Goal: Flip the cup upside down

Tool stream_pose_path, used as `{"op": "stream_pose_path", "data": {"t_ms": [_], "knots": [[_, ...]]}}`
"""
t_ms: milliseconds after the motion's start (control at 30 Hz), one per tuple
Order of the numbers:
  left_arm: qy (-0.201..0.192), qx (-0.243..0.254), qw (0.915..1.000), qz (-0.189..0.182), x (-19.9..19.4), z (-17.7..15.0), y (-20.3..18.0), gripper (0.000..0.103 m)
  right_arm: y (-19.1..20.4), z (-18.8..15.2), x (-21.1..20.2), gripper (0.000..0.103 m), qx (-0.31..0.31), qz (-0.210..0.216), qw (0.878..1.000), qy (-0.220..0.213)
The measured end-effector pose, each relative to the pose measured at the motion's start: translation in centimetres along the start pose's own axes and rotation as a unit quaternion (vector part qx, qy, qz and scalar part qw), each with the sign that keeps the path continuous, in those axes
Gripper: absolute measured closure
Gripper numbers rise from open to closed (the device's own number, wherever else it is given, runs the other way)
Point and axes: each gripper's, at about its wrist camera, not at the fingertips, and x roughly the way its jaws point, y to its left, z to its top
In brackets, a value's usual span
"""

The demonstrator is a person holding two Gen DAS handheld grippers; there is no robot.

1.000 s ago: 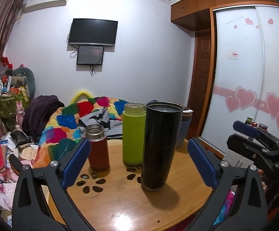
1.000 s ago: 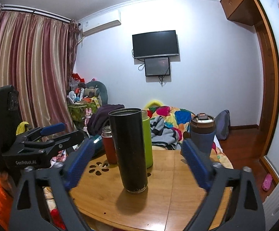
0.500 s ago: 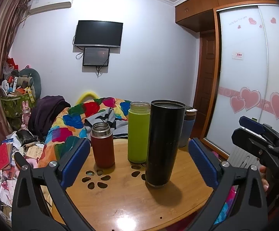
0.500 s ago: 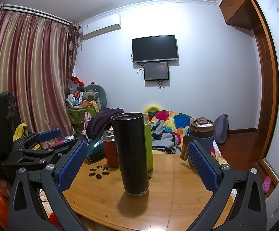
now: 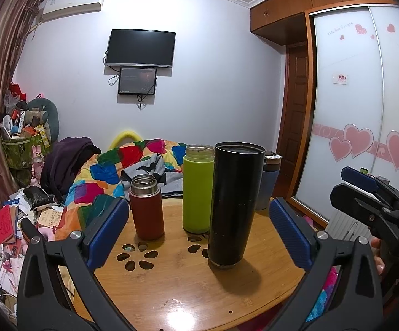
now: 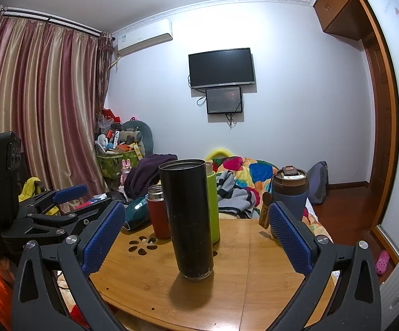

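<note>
Both grippers sit wide open as we look in: our left gripper [image 5: 199, 234] hangs with its blue pads [image 5: 107, 231] spread far apart, gripping nothing, and our right gripper [image 6: 196, 237] is spread just as wide, its fingers [image 6: 289, 238] also bare. We take the tall black cup [image 5: 235, 204] as our landmark. It stands upright, mouth up, on the round wooden table [image 5: 171, 298], and in both wrist views it lies between the pads but touches none of them. Just behind it and to its left, from the left wrist view, stands the green bottle [image 5: 198, 187], upright, so close that we cannot tell whether the two touch. Further left of the black cup is the short red flask [image 5: 147, 207] with its steel neck, standing apart from the green one. Behind the black cup on the right peeks the blue tumbler [image 5: 267, 184] with a brown lid, near the far table edge. Flower-shaped cutouts [image 5: 136, 256] pierce the tabletop left of the cup's base. Beyond the black cup we see the colourful quilt [image 5: 108, 171], and on the wall above it the dark television [image 5: 141, 47]. From the left wrist view the right gripper's body shows at the right edge, well apart from the cup.
</note>
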Motion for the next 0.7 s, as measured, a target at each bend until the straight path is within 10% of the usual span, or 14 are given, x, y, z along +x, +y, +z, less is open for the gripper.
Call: {"op": "stream_pose_path", "data": {"t_ms": [700], "knots": [[-0.002,0.002,1.0,-0.002,-0.24,-0.05,-0.04,0.0,0.01,-0.04,-0.03,0.0,0.0,0.0,1.0,0.0]]}}
